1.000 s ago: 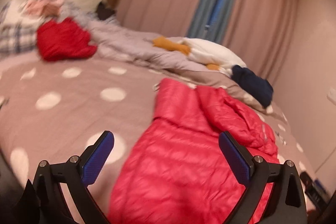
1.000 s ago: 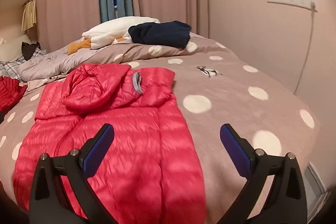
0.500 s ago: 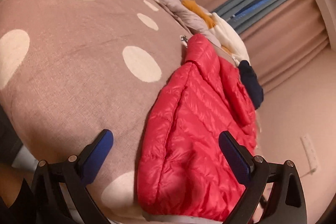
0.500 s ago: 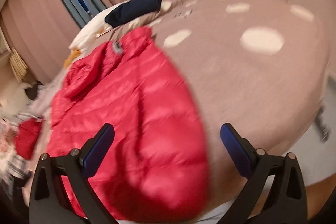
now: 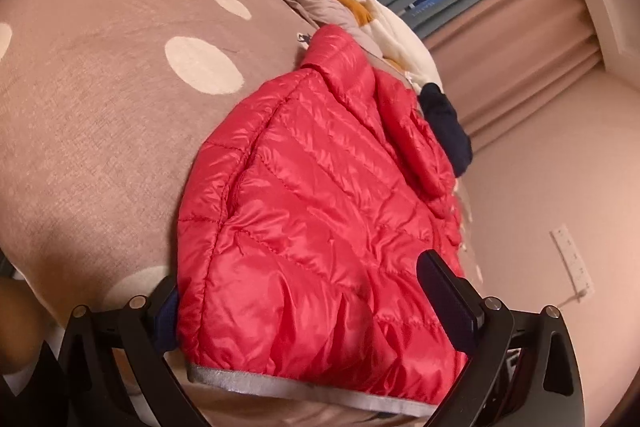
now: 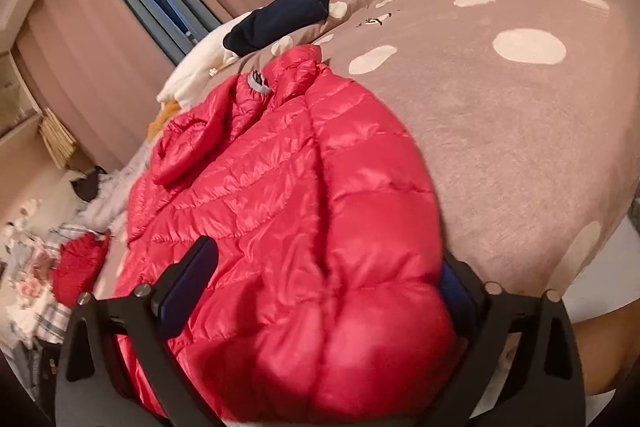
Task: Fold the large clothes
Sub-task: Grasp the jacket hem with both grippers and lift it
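between wide-spread left tongs (image 5: 312,311), glossy quilted red puffer jacket (image 5: 320,207)

- Left gripper (image 5: 316,311): a second ago it hovered above the bed with both blue pads bare; now it sits at the hem of the red down jacket (image 5: 320,227), fabric bulging between its wide-spread fingers and hiding the left pad.
- Right gripper (image 6: 320,291): earlier held clear above the jacket (image 6: 288,227); now down at the lower edge, with fabric filling the gap and covering most of the right pad.
- Views: both cameras have tilted and dropped closer, so the jacket fills far more of each picture.
- Hem: the grey binding (image 5: 304,393), unseen a second ago, now shows along the bottom of the left view.
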